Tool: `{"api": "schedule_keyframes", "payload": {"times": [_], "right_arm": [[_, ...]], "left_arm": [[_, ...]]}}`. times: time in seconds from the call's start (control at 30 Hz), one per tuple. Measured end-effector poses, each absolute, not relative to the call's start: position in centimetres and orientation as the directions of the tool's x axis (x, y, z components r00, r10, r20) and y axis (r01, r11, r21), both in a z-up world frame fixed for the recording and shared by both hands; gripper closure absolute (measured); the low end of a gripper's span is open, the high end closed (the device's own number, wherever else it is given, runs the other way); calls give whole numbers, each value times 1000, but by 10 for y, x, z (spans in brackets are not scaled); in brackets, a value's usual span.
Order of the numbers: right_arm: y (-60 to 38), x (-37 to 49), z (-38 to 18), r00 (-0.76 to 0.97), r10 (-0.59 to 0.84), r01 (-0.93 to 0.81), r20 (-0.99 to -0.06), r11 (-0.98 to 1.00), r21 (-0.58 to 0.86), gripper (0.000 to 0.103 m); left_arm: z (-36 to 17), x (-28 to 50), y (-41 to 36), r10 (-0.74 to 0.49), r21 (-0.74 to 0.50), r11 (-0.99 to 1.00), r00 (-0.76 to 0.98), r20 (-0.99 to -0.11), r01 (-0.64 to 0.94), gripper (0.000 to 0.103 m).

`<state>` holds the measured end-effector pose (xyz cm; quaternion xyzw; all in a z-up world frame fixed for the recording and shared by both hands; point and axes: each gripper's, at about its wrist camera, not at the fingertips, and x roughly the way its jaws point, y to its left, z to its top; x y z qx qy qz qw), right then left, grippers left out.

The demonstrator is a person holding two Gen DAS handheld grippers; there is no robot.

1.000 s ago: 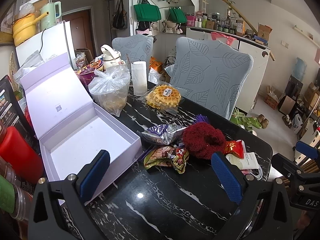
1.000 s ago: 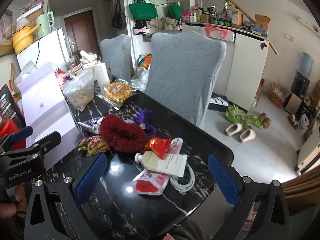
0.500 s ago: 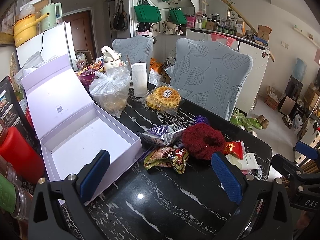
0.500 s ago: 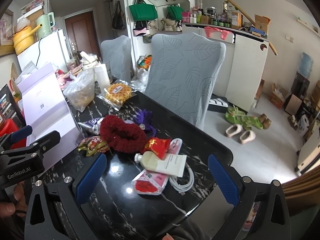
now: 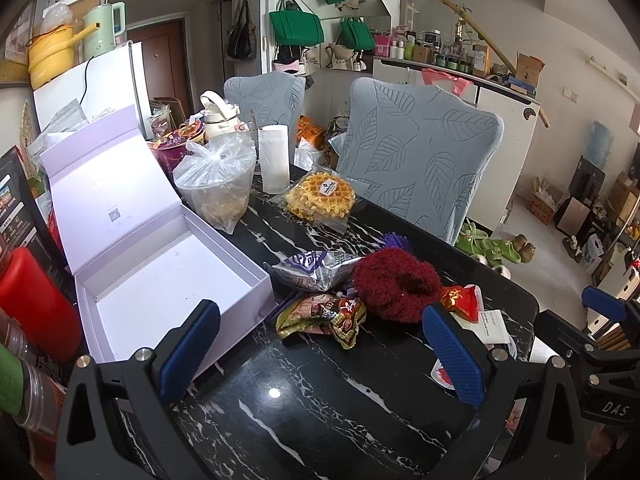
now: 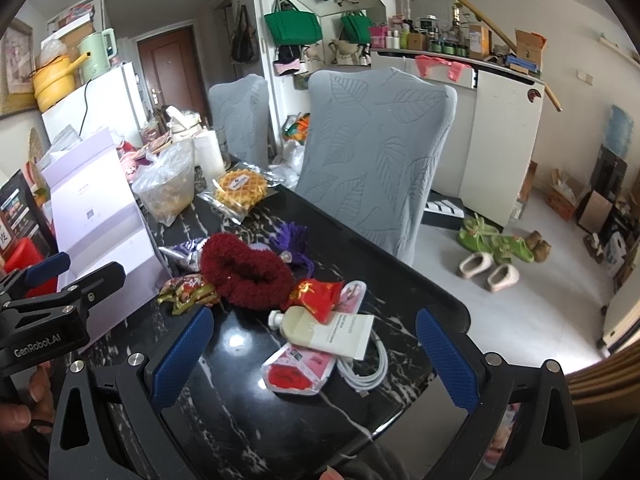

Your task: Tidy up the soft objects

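Note:
A dark red fuzzy scrunchie [image 5: 394, 286] [image 6: 244, 274] lies mid-table among snack packets: a silver-purple one [image 5: 316, 270], a brown-green one [image 5: 324, 316] and a small red pouch [image 6: 316, 294]. A purple tassel [image 6: 294, 238] sits behind it. A cream tube [image 6: 326, 332], a pink sachet [image 6: 300, 368] and a white cable [image 6: 366, 368] lie nearer. An open lilac box [image 5: 160, 272], empty, stands on the left. My left gripper [image 5: 320, 356] is open, hovering short of the packets. My right gripper [image 6: 316, 356] is open above the sachet and tube, holding nothing.
On the black marble table [image 5: 320, 412] stand a bag of food [image 5: 218, 184], wrapped waffles [image 5: 322, 196] and a paper roll [image 5: 274, 158] at the back. Two grey chairs [image 6: 376, 152] flank the far side. A red container [image 5: 34, 300] sits left of the box.

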<state>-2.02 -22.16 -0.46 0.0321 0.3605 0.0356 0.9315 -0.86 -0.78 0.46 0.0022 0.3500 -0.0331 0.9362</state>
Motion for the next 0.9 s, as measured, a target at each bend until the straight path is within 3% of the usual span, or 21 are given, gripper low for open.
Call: {"api": "schedule_keyframes", "payload": {"times": [0.2,0.63,0.9], "right_arm": [[-230,-16,-16,730,106,-54,-675,994,98,0],[-248,0,-53,680,154,-78,-717,987,137,0],[-244,20,-77,635,184,-130,-751,983,131,0]], "left_arm": [[-2,-12,-16,-52,-8,998,758,-650,62,0],[-37,-3,-30,-84,-62,996,684,-724,57,0],[-56,-1,-29,-32,-53,999,654,-756,-12,0]]}}
